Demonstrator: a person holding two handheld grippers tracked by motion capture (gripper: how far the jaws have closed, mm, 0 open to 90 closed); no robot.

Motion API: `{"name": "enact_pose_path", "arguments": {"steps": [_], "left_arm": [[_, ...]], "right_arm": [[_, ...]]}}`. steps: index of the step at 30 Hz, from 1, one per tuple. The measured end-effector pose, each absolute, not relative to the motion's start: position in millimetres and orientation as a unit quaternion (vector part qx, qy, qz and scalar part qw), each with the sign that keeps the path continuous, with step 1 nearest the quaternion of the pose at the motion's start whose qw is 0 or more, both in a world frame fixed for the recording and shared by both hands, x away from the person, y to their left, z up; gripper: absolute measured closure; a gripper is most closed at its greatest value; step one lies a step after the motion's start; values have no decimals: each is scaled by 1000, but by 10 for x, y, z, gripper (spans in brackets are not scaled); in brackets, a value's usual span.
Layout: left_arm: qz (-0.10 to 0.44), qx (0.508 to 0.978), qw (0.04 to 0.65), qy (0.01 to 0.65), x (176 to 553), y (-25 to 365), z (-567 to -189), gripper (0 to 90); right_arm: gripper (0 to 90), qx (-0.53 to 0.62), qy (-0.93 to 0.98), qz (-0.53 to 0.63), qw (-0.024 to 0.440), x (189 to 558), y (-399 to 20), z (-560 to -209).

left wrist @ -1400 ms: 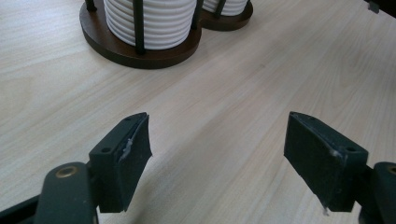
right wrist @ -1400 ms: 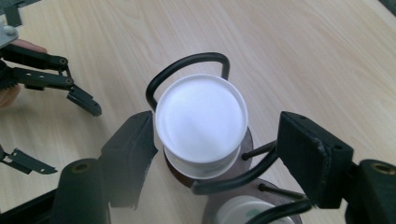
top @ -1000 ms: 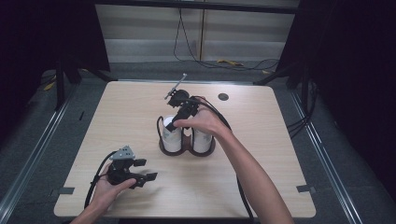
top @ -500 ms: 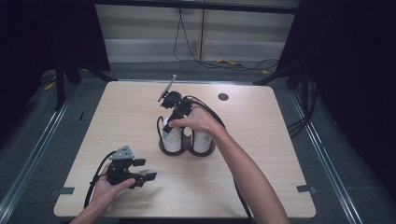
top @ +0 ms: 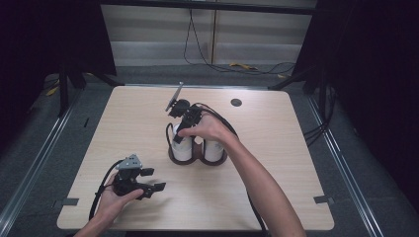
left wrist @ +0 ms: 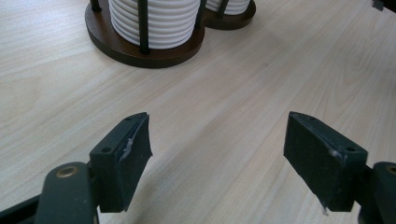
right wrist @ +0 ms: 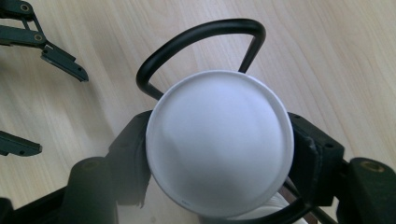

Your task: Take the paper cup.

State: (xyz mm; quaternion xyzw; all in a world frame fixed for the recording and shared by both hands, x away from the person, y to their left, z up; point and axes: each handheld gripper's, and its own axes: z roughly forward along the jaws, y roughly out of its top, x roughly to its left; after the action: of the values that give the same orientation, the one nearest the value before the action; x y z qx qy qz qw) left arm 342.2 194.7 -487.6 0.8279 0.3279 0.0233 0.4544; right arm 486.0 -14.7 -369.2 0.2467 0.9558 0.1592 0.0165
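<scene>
A brown wooden holder (top: 197, 160) with black wire loops stands mid-table and carries two stacks of white ribbed cups. My right gripper (top: 181, 132) points down onto the left stack (top: 182, 148). Its jaws have just been closing, and they now press on the round white top cup (right wrist: 219, 140) from both sides. The right stack (top: 213, 150) stands beside it, partly behind the hand. My left gripper (top: 153, 179) rests low near the table's front left, open, with bare wood between its jaws (left wrist: 217, 121). It faces the holder's base (left wrist: 121, 46).
A wire loop (right wrist: 196, 32) of the holder curves behind the gripped cup. A small dark round disc (top: 236, 102) sits at the table's back right. Cables trail from both grippers. The light wooden table (top: 276, 187) has free room on the right and at the front.
The right gripper's jaws have closed around the top cup of the left stack, and the hand has shifted slightly. The left gripper has stayed put.
</scene>
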Motion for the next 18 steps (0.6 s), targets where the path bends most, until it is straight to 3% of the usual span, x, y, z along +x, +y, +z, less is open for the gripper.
{"name": "enact_pose_path", "arguments": {"steps": [18], "left_arm": [[21, 832, 446, 329, 3425, 1927, -4893, 227]], "right_arm": [[346, 245, 953, 179, 27, 4814, -197, -3545]]}}
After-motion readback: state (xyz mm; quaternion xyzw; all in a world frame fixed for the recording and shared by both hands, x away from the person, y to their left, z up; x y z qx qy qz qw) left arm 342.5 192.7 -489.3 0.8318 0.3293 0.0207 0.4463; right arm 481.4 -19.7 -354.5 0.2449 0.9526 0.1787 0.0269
